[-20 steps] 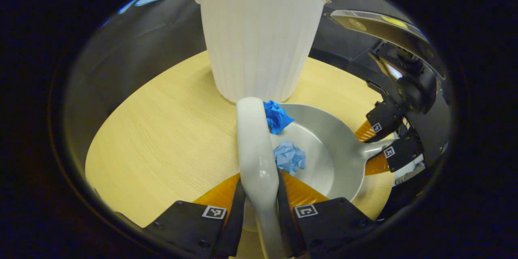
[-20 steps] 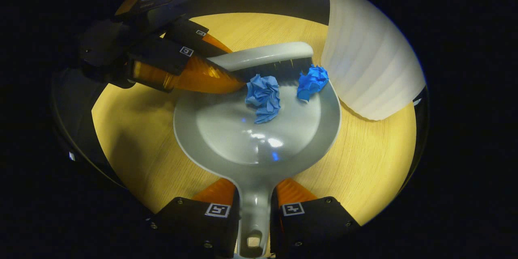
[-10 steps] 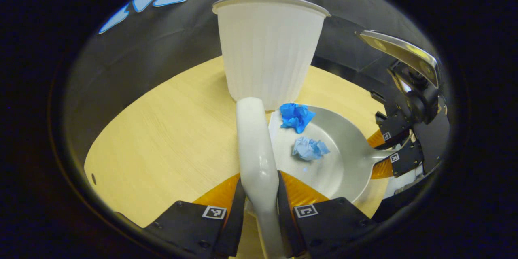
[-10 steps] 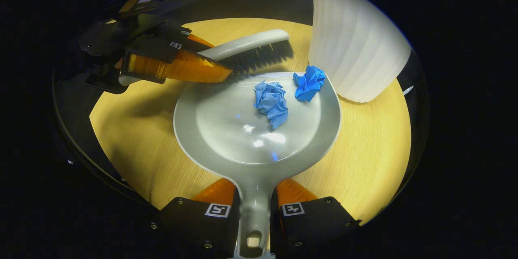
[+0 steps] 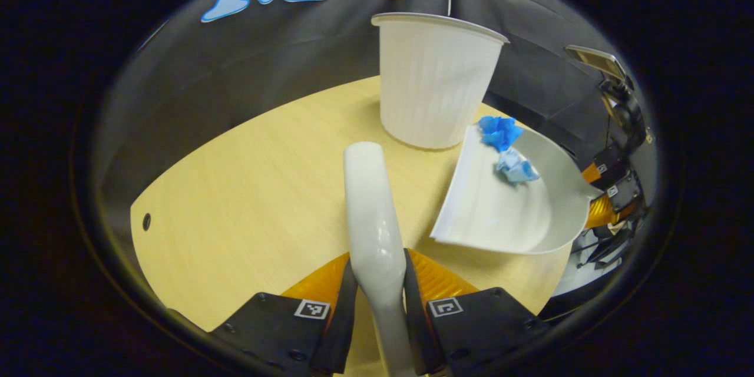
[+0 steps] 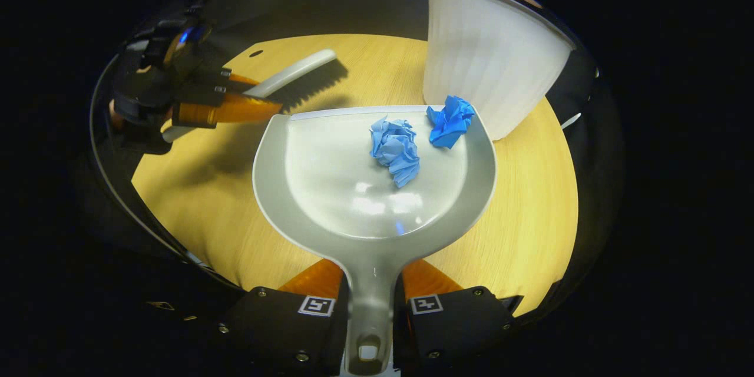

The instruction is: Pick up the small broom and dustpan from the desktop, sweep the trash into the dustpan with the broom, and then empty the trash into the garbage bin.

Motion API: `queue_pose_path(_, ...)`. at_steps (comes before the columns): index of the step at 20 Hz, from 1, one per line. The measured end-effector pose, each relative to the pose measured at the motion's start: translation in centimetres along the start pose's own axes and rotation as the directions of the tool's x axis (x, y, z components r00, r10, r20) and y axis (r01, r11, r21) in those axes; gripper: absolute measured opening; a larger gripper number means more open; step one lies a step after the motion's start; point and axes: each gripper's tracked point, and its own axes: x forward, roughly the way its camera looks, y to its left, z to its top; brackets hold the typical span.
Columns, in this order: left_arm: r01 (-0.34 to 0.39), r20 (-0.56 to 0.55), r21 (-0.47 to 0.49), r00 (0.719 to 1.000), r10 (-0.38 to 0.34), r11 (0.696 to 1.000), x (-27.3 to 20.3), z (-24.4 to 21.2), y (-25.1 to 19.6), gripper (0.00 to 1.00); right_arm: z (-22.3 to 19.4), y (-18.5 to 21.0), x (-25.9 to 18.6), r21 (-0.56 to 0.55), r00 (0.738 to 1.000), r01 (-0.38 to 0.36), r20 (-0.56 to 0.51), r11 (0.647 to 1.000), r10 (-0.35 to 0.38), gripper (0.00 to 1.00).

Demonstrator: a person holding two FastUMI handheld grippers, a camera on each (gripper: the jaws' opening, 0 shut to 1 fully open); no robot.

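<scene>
Left gripper view: my left hand-held gripper (image 5: 377,283) is pinching the handle of the small broom (image 5: 372,212), both fingers pressed on it, the pale back of the broom pointing toward the garbage bin (image 5: 435,88). The bin, white and ribbed, stands upright on the tabletop (image 5: 247,188). Just to the right of the bin is the dustpan (image 5: 500,212), tilted with one side raised, two crumpled blue paper wads (image 5: 506,147) lying in it near the bin. Right gripper view: my right hand-held gripper (image 6: 370,300) is clamped on the dustpan's handle, fingers on either side. The dustpan (image 6: 353,188) is grey and glossy, with both wads (image 6: 412,135) sitting by its front lip, just beside the bin's wall (image 6: 489,65); the broom (image 6: 294,73) is well to the left of the bin, bristles down. Judgement: sweeping appears complete and emptying is in hand. The next move calls for lifting the pan above the bin's rim and tipping its lip inward, keeping it level until then so the light wads do not roll off.
</scene>
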Motion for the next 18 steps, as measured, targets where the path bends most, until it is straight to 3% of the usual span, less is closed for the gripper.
queue_pose_path(6, -0.087, -0.018, -0.106, 0.996, 0.086, 0.991, -3.0, -3.1, 4.3, 0.47, 0.2, 1.1, 0.2, 0.058, 0.999, 0.006, 0.040, 0.998, -0.009, 0.32)
queue_pose_path(11, -0.131, -0.022, -0.124, 0.991, 0.129, 0.984, -4.2, -4.1, 4.1, 0.46, 0.4, 0.8, -0.7, 0.079, 0.998, -0.062, -0.001, 0.995, 0.062, 0.32)
queue_pose_path(18, -0.141, -0.011, -0.218, 0.990, 0.142, 0.966, -7.0, -5.5, 4.1, 0.49, 1.2, 1.0, -1.9, 0.140, 0.988, -0.145, -0.027, 0.979, 0.150, 0.32)
